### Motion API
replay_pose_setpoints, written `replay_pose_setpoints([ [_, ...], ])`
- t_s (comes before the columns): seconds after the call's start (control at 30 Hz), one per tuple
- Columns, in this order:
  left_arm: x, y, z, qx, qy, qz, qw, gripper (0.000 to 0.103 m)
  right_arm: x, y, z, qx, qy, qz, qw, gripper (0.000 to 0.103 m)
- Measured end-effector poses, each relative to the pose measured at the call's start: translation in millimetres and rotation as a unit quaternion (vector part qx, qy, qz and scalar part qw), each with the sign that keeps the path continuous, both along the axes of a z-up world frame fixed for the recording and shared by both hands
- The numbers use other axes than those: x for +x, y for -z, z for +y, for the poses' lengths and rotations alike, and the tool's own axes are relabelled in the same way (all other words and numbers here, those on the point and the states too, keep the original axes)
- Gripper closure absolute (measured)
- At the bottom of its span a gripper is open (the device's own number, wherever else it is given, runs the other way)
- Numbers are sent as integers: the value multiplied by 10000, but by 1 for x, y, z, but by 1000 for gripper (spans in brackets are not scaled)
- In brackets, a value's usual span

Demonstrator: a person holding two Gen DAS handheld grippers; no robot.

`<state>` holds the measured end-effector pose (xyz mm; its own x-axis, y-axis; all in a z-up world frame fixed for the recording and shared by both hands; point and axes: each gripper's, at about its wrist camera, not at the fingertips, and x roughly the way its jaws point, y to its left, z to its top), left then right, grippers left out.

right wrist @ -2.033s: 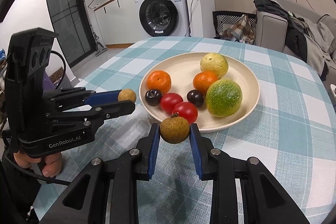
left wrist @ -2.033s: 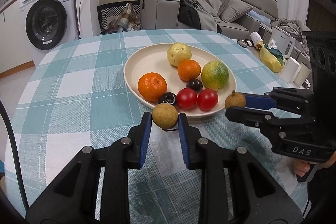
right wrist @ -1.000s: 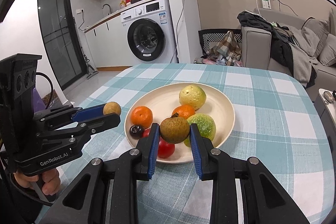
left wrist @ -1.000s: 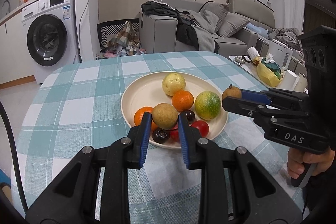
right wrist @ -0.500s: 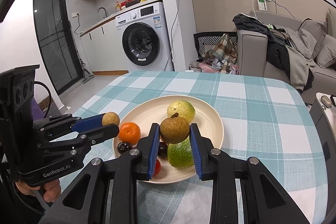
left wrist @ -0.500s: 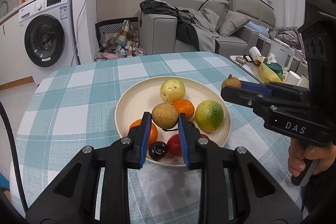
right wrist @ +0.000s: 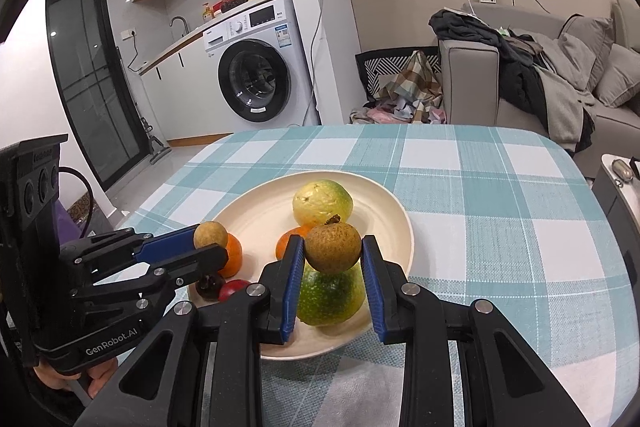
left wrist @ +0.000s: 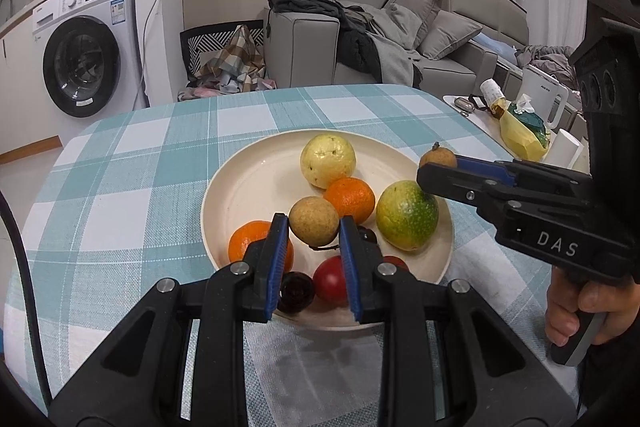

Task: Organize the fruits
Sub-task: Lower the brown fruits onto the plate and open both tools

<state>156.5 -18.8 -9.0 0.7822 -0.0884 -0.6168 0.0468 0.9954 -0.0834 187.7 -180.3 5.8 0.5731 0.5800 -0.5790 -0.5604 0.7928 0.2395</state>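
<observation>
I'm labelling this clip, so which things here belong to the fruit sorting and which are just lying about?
Job:
left gripper with its longan
right gripper with its longan
plate
guava
green citrus
oranges
tomatoes

Lying about:
washing machine
sofa
clothes pile
kettle

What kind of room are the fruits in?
Most likely someone's home, an open living and kitchen area: a washing machine under a counter, a grey sofa piled with clothes, and a checked tablecloth under the fruit plate.
</observation>
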Motion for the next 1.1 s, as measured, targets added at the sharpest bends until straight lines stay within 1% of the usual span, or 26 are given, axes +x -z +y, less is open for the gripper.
replay_pose_setpoints([
  [0.4, 2, 5, 2, 36, -37, 13, 10000, 80, 6, 7, 3, -91, 155, 70, 9998, 73],
  [0.5, 2, 6, 2, 42, -22, 29, 10000, 80, 6, 8, 4, -67, 121, 91, 9999, 70],
  [0.57, 2, 6, 2, 52, -18, 38, 10000, 80, 3, 7, 4, -55, 51, 51, 10000, 67],
  [0.7, 1, 6, 3, 24, -15, 34, 10000, 80, -4, 5, 9, -164, -14, -103, 9998, 66],
  [0.8, 0, 5, 2, 26, -16, 12, 10000, 80, -6, 7, 10, -209, -34, -110, 9997, 66],
  [0.9, 0, 5, 2, 29, -8, 21, 10000, 80, -6, 8, 10, -203, -27, -107, 9997, 60],
  [0.97, -3, 3, 2, 21, -25, 3, 10000, 80, -7, 8, 9, -185, 11, -124, 9998, 53],
  [1.03, -4, 3, 3, -18, -48, 16, 10000, 79, -8, 8, 8, -196, 55, -122, 9997, 49],
  [1.07, -4, 4, 4, -41, -71, 36, 10000, 78, -8, 9, 7, -188, 76, -112, 9997, 44],
  [1.1, -4, 4, 5, -70, -95, 59, 9999, 74, -8, 9, 5, -169, 92, -109, 9998, 40],
])
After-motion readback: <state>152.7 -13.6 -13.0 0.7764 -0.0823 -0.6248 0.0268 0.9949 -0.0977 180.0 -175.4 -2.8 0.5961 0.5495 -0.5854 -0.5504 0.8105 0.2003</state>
